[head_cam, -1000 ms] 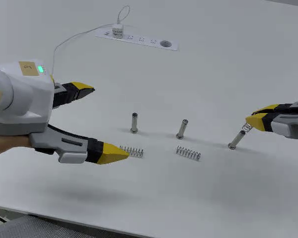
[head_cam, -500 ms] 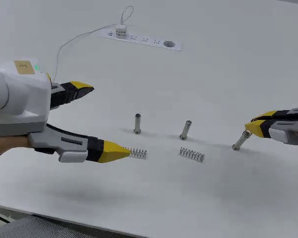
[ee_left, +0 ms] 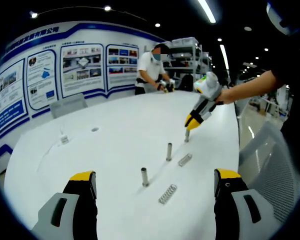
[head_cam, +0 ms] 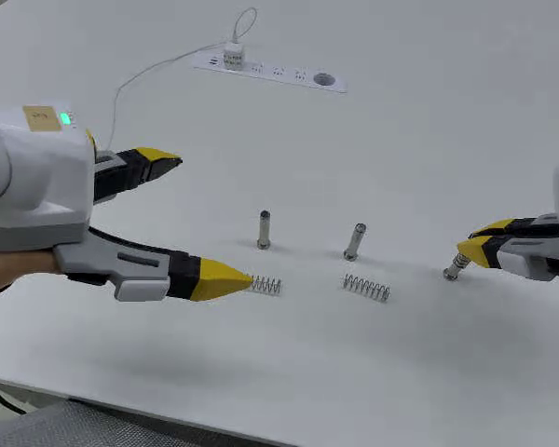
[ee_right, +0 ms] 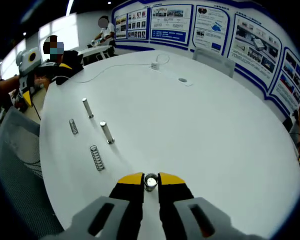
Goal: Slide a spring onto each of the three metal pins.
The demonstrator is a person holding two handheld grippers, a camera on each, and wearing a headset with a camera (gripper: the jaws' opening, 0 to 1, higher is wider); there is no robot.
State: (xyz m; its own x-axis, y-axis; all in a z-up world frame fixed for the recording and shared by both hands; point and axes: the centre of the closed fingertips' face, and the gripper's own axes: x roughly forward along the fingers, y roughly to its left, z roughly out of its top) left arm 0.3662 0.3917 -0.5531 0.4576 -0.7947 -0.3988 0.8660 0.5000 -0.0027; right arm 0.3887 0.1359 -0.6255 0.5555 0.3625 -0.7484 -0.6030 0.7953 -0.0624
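Note:
Three metal pins stand on the white table: the left pin point(head_cam: 264, 229), the middle pin point(head_cam: 355, 241) and the right pin point(head_cam: 455, 268), which leans. My right gripper point(head_cam: 468, 251) is shut on a spring point(ee_right: 150, 182) at the top of that leaning pin, the coil sitting around the pin between the yellow tips. Two loose springs lie flat in front of the pins, one point(head_cam: 266, 285) on the left and one point(head_cam: 366, 288) in the middle. My left gripper point(head_cam: 197, 221) hangs open, its lower tip just left of the left spring point(ee_left: 167, 194).
A white power strip point(head_cam: 275, 72) with a plugged charger and cable lies at the far side of the table point(head_cam: 401, 140). In the left gripper view a person point(ee_left: 152, 70) stands beyond the table, near a grey chair point(ee_left: 67, 105).
My right gripper has gone down along the leaning pin, taking the spring from just above its top onto it. The left gripper has stayed roughly where it was.

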